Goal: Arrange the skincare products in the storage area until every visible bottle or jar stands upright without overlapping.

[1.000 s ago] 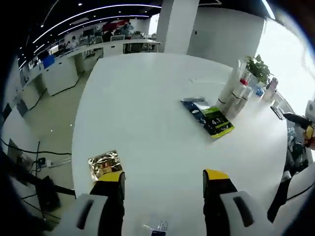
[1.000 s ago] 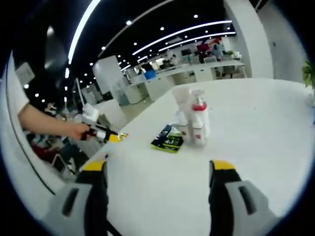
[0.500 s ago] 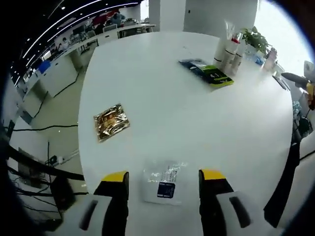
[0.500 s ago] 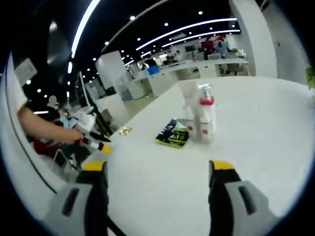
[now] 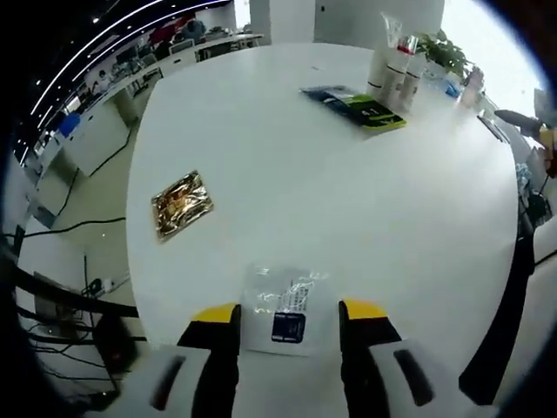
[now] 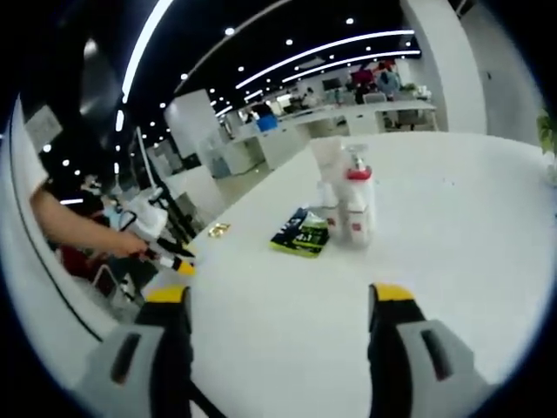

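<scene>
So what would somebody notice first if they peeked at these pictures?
Probably the left gripper, open, straddling a clear sachet at the white table's near edge. Next, the shiny gold packet lying flat to its left, and a huddle of upright bottles beside a green-and-black pouch farther across.

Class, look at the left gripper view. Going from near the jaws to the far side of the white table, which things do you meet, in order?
Clear sachet with a dark label → gold foil packet → green and black packet → cluster of bottles → potted plant.
</scene>
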